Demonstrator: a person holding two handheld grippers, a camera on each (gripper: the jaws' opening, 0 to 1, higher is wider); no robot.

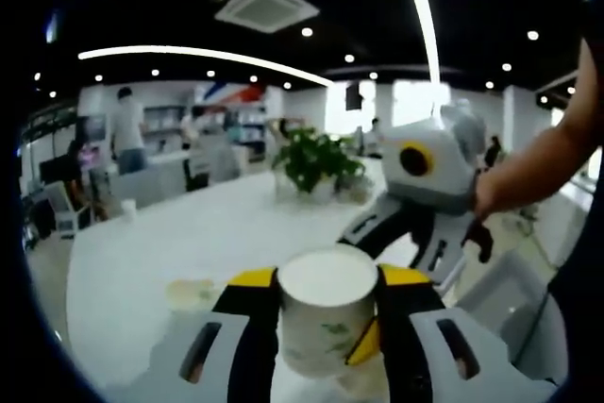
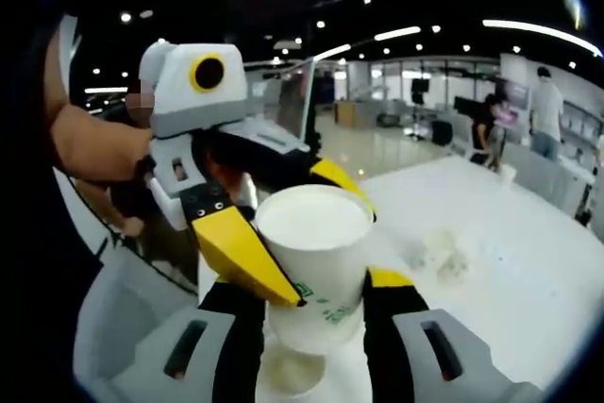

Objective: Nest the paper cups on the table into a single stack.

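Observation:
A white paper cup (image 1: 326, 313) with a green print stands upright between the yellow-tipped jaws of my left gripper (image 1: 326, 304), which is shut on it. In the right gripper view the same cup (image 2: 316, 243) is held by the left gripper coming in from the left. It hangs between the wide-apart jaws of my right gripper (image 2: 316, 313), which is open around it. Under the cup, a pale round shape (image 2: 293, 370) lies low on the table; I cannot tell what it is. The right gripper (image 1: 406, 233) also shows beyond the cup, held by a person's hand.
The long white table (image 1: 189, 243) stretches ahead. A small pale object (image 2: 444, 252) lies on it, and a further cup (image 2: 508, 174) stands far off. A potted plant (image 1: 316, 162) sits at the far end. A person's arm (image 1: 538, 162) reaches in; people stand in the background.

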